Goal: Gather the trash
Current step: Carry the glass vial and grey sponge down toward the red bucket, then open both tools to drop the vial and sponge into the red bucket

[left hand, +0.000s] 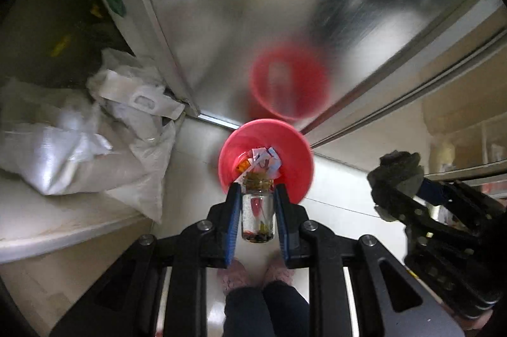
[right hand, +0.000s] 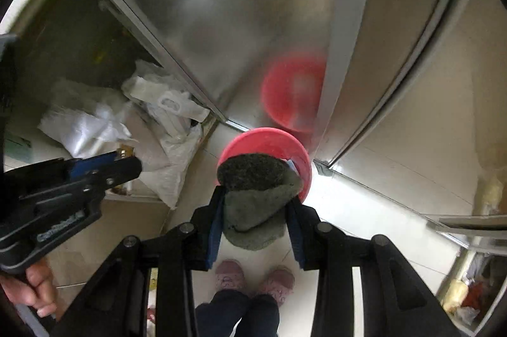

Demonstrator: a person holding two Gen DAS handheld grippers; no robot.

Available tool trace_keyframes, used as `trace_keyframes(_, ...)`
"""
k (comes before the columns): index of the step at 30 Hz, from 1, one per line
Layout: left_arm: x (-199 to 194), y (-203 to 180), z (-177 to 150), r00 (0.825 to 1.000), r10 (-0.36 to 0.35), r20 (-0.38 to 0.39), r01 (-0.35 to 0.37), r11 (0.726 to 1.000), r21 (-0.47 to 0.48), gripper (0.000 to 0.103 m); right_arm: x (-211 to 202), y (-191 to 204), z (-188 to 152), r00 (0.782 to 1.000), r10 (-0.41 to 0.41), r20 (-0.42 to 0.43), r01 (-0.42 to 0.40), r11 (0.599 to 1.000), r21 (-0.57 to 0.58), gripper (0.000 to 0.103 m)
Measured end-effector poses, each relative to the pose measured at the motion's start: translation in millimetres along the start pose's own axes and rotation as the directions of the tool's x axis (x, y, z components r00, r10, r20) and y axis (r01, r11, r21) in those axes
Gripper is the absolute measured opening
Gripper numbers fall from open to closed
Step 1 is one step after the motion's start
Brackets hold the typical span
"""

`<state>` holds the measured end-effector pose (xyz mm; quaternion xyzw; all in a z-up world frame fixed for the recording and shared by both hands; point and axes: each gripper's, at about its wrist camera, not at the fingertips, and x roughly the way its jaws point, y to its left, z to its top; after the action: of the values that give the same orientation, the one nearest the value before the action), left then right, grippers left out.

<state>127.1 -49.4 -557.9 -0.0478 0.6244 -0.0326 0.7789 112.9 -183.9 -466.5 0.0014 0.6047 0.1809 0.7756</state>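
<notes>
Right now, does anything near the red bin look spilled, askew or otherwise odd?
Nothing spilled. The red bin stands upright with paper scraps inside. Only oddity: crumpled white sacks slumped against the steel cabinet; the second red shape is just the bin's reflection.

Right gripper (right hand: pixel 256 210) clamping grey scouring pad (right hand: pixel 253 194), red bin (right hand: pixel 298 153) below on floor, pink slippers (right hand: pixel 253 276)

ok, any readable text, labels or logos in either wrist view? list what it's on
Nothing reads cleanly.
Left gripper body, right wrist view: raised lettering on its side, too blurred to quote.
Green sticker on the white panel, left wrist view: no legible text.
White bags: an embossed oval mark, no readable letters.
Paper scraps in the red bin: red and blue print, too small to read.
Glass bottle and grey pad: no label visible.
</notes>
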Motion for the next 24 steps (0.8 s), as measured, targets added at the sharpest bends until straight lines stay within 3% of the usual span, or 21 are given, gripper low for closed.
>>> trace_keyframes(8,116.0,22.1,-10.1,0.999,-0.022,-0.045,0.022,1.0,-0.009,0.019,104.0,-14.6,-11.0,0.999,-0.017,-0.049,0.017,1.0,-0.011,0.034)
trace_keyframes(15,202.2,21.9,-17.9,0.994,-0.087,-0.067,0.089,0.996,0.032,0.019,181.0,-27.9,-27.0,0.996,0.047,-0.076,-0.046,0.999,0.018,0.034)
trace_keyframes(20,240.9,13.1,-19.7,0.994,-0.073,-0.08,0.081,0.991,0.108,0.019,217.0,-32.3,-31.5,0.994,0.049,-0.103,-0.045,0.998,0.038,0.034)
trace_keyframes(24,255.2,12.1,-19.0,0.993,-0.08,-0.09,0.089,0.991,0.097,0.022,224.8,-37.3,-34.9,0.993,0.039,-0.108,-0.033,0.998,0.061,0.035)
